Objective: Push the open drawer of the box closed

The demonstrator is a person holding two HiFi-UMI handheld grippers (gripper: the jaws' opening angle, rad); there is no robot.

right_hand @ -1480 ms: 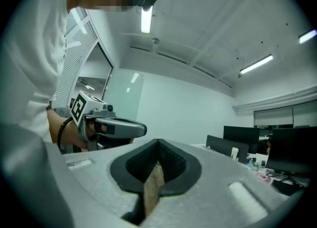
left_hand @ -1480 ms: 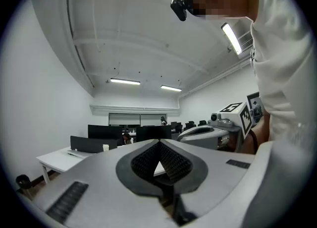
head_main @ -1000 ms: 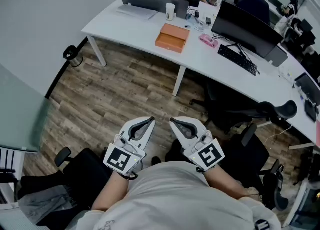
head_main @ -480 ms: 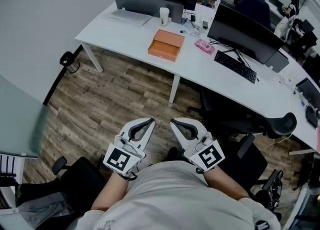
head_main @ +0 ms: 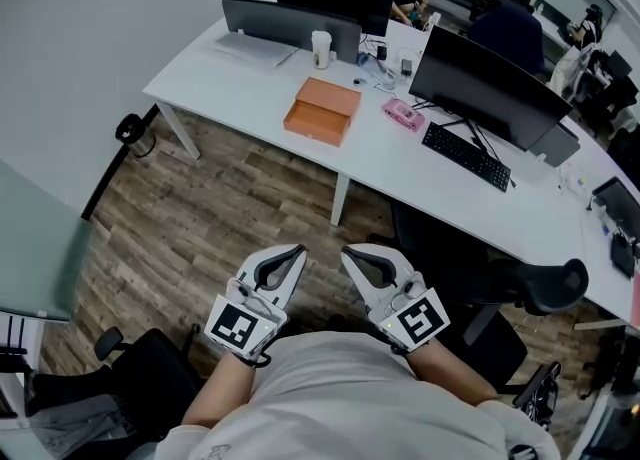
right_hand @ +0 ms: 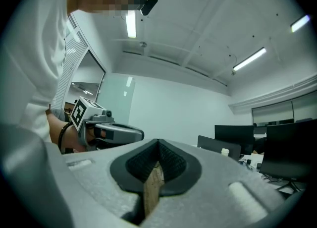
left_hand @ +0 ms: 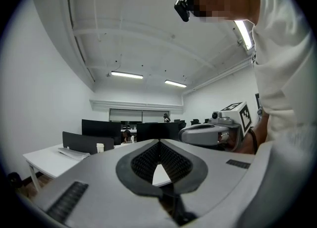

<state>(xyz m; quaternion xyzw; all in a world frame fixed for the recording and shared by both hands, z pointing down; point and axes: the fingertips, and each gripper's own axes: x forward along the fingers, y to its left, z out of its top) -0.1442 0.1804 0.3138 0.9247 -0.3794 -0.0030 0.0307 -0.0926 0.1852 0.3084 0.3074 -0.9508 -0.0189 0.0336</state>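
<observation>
An orange box (head_main: 322, 111) lies on the long white desk (head_main: 220, 73), far ahead of me; its drawer looks drawn out a little toward the near desk edge. Both grippers are held close to my chest above the wooden floor, well short of the desk. In the head view my left gripper (head_main: 298, 251) and right gripper (head_main: 346, 251) sit side by side, tips almost touching. The left gripper (left_hand: 159, 142) has its jaws together with nothing between them. So does the right gripper (right_hand: 158, 142).
On the desk stand dark monitors (head_main: 480, 73), a keyboard (head_main: 465, 156), a paper cup (head_main: 320, 48) and a pink item (head_main: 403, 114). Black office chairs (head_main: 520, 283) stand at the right, another chair (head_main: 150, 378) at the lower left. A desk leg (head_main: 340, 198) stands under the box.
The head view has drawn nearer to the desk, so the orange box sits lower and further left in the picture. Both grippers keep their place before my chest, still shut.
</observation>
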